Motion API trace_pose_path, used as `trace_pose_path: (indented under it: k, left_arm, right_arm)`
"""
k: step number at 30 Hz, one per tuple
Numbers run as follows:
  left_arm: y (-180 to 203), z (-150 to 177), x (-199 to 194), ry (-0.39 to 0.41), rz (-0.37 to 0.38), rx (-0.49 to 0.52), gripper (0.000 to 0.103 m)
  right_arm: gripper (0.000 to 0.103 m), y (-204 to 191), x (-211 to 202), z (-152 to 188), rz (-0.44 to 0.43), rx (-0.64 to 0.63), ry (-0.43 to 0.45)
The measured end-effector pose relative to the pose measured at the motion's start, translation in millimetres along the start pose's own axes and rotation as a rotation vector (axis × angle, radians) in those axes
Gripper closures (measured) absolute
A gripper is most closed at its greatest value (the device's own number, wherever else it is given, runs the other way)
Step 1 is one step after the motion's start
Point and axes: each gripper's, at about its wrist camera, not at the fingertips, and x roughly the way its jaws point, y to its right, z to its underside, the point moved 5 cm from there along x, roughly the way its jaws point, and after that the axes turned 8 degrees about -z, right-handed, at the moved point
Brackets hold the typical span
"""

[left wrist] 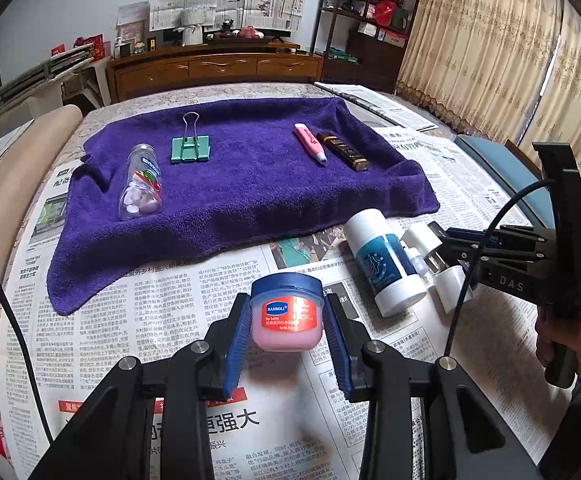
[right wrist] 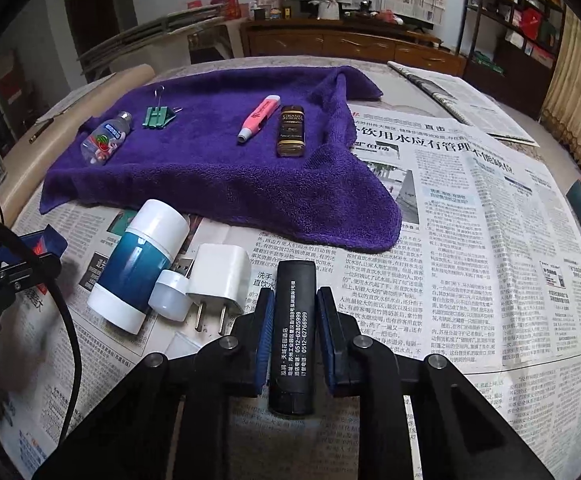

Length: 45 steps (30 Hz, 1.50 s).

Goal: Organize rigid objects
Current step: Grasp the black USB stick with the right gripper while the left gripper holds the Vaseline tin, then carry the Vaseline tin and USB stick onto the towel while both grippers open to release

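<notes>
The left claw (left wrist: 286, 320) is gripping a small pink lip balm jar (left wrist: 286, 312) by its sides, its blue lid facing up and its label facing the camera, over the newspaper (left wrist: 130, 320) near the worktop's front edge. The right claw (right wrist: 292, 320) is clamping a black tube (right wrist: 293, 336), whose long axis is running straight away from the camera, toward the far edge of the worktop; its white print is running along that length.

On the newspaper by the front edge of the purple towel (right wrist: 218, 168), a blue-and-white bottle (right wrist: 138, 264) is lying on its side, with a small white cap-like piece (right wrist: 170, 294) and a white charger plug (right wrist: 218, 280) just beside it, prongs pointing toward the near edge.

On the towel are lying a clear pill bottle (left wrist: 140, 184), a green binder clip (left wrist: 190, 146), a pink marker (left wrist: 309, 144) and a dark box (left wrist: 342, 151).
</notes>
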Motion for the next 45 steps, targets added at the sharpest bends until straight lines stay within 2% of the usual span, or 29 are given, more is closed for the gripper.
trace_pose_path:
  k: [10, 19, 30, 37, 45]
  left_arm:
    - [-5, -5, -6, 0.013, 0.002, -0.02, 0.068]
    - [-5, -21, -13, 0.033, -0.006, -0.025, 0.068]
    - [-23, -67, -8, 0.058, -0.022, -0.049, 0.068]
    - [-37, -96, 16, 0.064, -0.074, -0.041, 0.068]
    - [-41, -108, 47, 0.031, -0.063, -0.039, 0.068]
  right_arm:
    - [0.081, 18, -22, -2, -0.005, 0.052, 0.031]
    - [0.081, 16, -34, -14, -0.05, 0.07, 0.058]
    - [0.081, 4, -40, -64, -0.093, 0.042, 0.101]
    - [0.081, -13, -28, -109, -0.102, -0.02, 0.107]
    - [0.081, -24, 16, -125, -0.127, -0.045, 0.039]
